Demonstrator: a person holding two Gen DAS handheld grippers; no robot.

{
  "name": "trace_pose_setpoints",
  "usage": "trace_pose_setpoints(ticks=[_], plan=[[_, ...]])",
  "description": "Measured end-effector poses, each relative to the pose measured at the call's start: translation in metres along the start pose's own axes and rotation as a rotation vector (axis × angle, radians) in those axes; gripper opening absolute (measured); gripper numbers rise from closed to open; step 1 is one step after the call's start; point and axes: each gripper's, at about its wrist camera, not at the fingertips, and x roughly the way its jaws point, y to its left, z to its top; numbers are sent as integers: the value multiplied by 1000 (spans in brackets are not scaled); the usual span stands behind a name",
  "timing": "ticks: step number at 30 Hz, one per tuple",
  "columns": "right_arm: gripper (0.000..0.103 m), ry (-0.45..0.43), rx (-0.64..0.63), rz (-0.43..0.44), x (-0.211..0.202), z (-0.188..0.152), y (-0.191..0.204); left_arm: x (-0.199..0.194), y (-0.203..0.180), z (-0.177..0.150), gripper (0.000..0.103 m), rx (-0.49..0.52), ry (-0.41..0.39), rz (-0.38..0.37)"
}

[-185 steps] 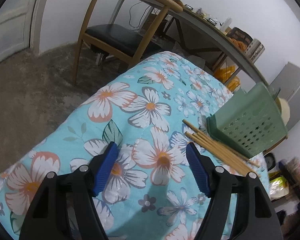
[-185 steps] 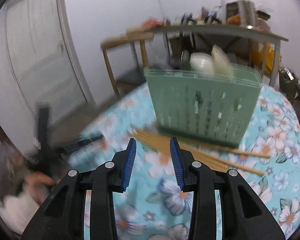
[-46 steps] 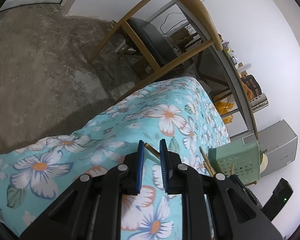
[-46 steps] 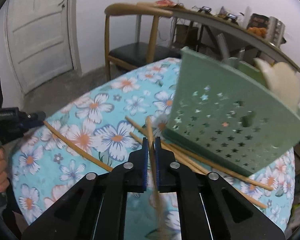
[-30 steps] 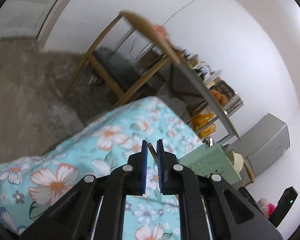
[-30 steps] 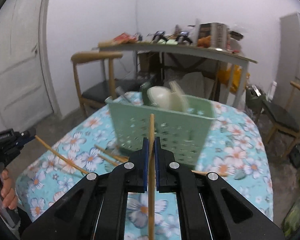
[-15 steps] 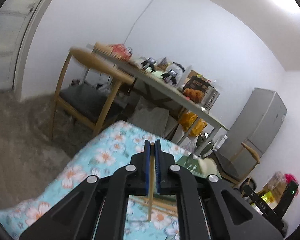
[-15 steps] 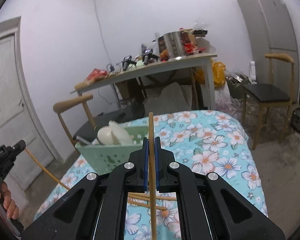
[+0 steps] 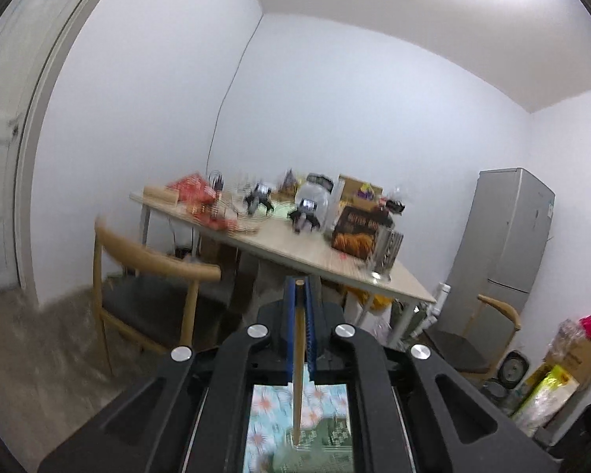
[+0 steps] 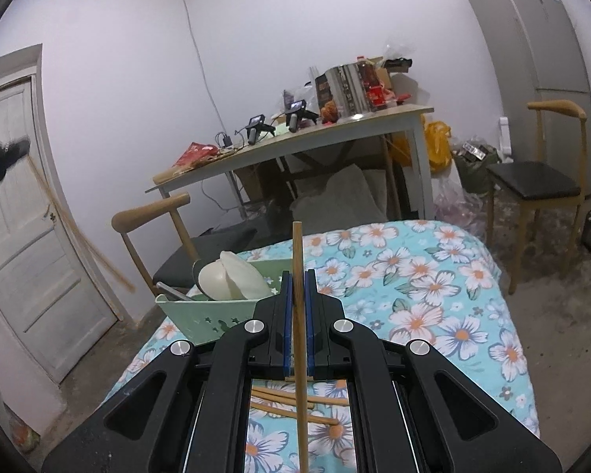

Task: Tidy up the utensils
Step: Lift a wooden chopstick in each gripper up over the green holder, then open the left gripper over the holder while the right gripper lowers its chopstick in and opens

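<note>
- Both sets of jaws are pinched tight: the left gripper (image 9: 300, 287) on one chopstick (image 9: 298, 358), the right gripper (image 10: 297, 276) on another chopstick (image 10: 299, 315), each stick held upright.
- The green basket (image 10: 201, 313) sits on the flowered tablecloth (image 10: 433, 287) with pale spoons (image 10: 232, 276) already inside.
- Neither held stick is in yet, I'd say.
- Loose chopsticks (image 10: 291, 398) lie on the cloth, to be gathered.

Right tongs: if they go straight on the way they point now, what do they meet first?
Probably the green basket, just ahead and slightly left of the right tongs, which grip a chopstick. Depth is unclear; they might pass its right end and meet the flowered cloth.
</note>
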Motion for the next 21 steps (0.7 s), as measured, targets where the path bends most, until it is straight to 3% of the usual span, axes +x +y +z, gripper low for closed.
trace_pose_setpoints(ticks=[6,14,15,17,21], plan=[[4,-17,0,-33,-4,1,-1,38,-10,-23,4,37,8,3],[4,-17,5,-10,-7,4,-7,66,-6,-61,6,-30,108,-27],[4,-21,4,-10,-8,4,-8,68,-7,-60,8,-32,116,-43],[4,-23,6,-5,-9,5,-8,65,-12,-58,42,-17,98,-44],[4,-17,13,-1,-7,4,-8,45,-27,-51,44,63,14,-37]])
